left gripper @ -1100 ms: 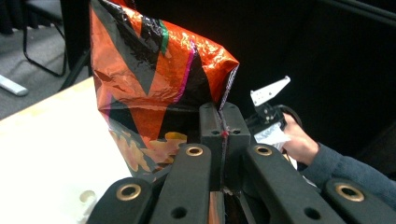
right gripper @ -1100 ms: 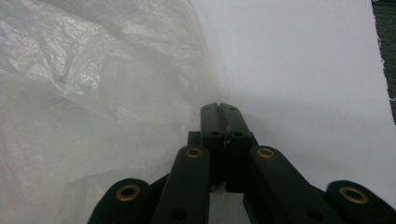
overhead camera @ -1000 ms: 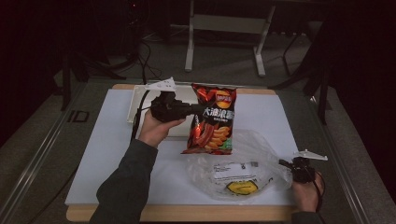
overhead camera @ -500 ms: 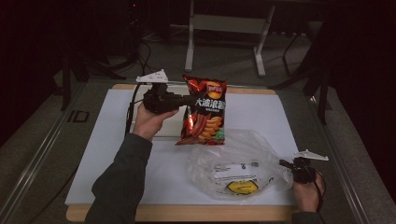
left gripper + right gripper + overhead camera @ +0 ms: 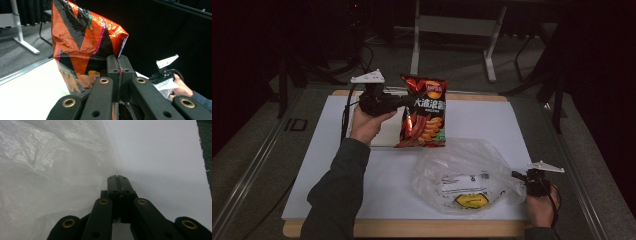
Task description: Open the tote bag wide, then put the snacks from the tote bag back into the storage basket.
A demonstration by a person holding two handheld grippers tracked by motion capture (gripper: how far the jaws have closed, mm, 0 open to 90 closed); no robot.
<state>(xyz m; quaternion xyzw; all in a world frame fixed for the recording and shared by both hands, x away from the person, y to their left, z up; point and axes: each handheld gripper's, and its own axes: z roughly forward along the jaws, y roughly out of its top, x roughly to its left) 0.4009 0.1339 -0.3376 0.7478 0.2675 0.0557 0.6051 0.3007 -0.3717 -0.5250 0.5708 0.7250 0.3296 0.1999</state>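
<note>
Nearest the person, at the front right corner of the white table top (image 5: 362, 200), the right gripper (image 5: 518, 176) sits low in the right hand (image 5: 539, 207). Its jaws are pressed together on the edge of the clear plastic bag (image 5: 462, 175); in the right gripper view the film (image 5: 50, 170) bunches up against the left side of the closed jaw tips. The bag lies flat on the table, crumpled, with a white label and a yellow oval print facing up. It spreads leftward from the right gripper toward the table's middle.

Farther back and left, the left hand (image 5: 367, 122) holds the left gripper (image 5: 408, 101) raised above the table, pointing toward the right. Its jaws are clamped shut on the left edge of the red-orange chip bag (image 5: 424, 112). The chip bag hangs upright, printed front toward the person, lower end near the table just behind the plastic bag. In the left gripper view the foil (image 5: 82, 42) rises above the closed jaw tips, creased at the pinch.

Beyond the table's far edge stands a pale desk frame (image 5: 452, 30) on dark floor.
</note>
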